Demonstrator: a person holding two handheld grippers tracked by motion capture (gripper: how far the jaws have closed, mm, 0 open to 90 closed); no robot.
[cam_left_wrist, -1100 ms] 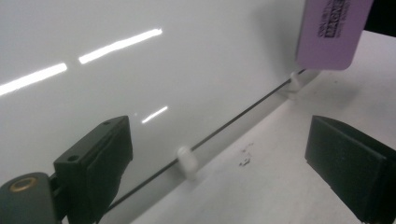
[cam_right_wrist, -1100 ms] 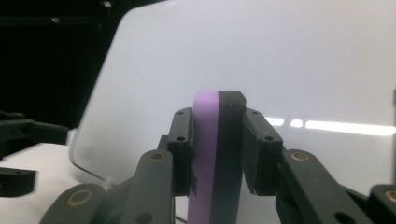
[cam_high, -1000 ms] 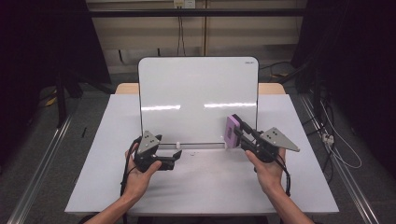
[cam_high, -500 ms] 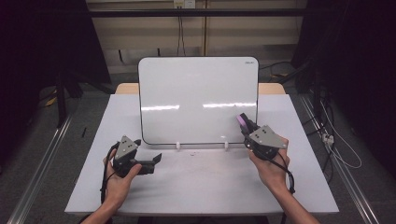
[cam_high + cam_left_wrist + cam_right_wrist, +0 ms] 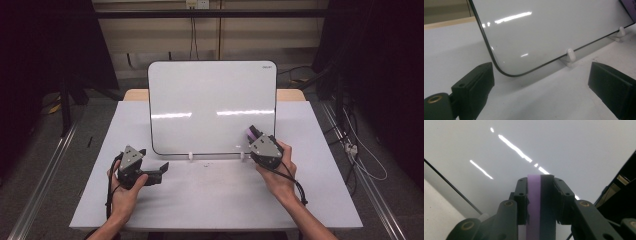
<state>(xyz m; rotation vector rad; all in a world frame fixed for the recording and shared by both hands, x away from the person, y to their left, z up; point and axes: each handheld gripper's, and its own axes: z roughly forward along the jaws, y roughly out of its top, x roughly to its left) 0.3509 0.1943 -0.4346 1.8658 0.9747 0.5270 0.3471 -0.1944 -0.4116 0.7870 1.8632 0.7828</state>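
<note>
High view: whiteboard (image 5: 212, 107) stands tilted on two small white feet (image 5: 190, 156) at centre of frame, on the white table (image 5: 215, 200), its lower edge just above mid-frame. Right gripper (image 5: 251, 135) sits at lower right of centre, held in the person's right hand (image 5: 277, 170); its tip is up at the board's bottom right corner, w/ a purple-and-black eraser (image 5: 248, 133) clamped in the jaws. Whether the eraser actually touches the board surface can't be told from here. Right gripper view confirms the grip: jaws pinch the eraser (image 5: 540, 202) from both sides, purple half on the left, black half on the right, board filling the bkgd w/ light reflections. Left gripper (image 5: 160, 170) is at lower left of centre in the left hand (image 5: 125, 192), lying low over the table, pointing right, apart from the board & below its bottom left corner. Left gripper view: jaws spread wide at lower left and lower right of frame, nothing between them, board's rounded corner (image 5: 506, 72) and one foot (image 5: 570, 56) ahead.
</note>
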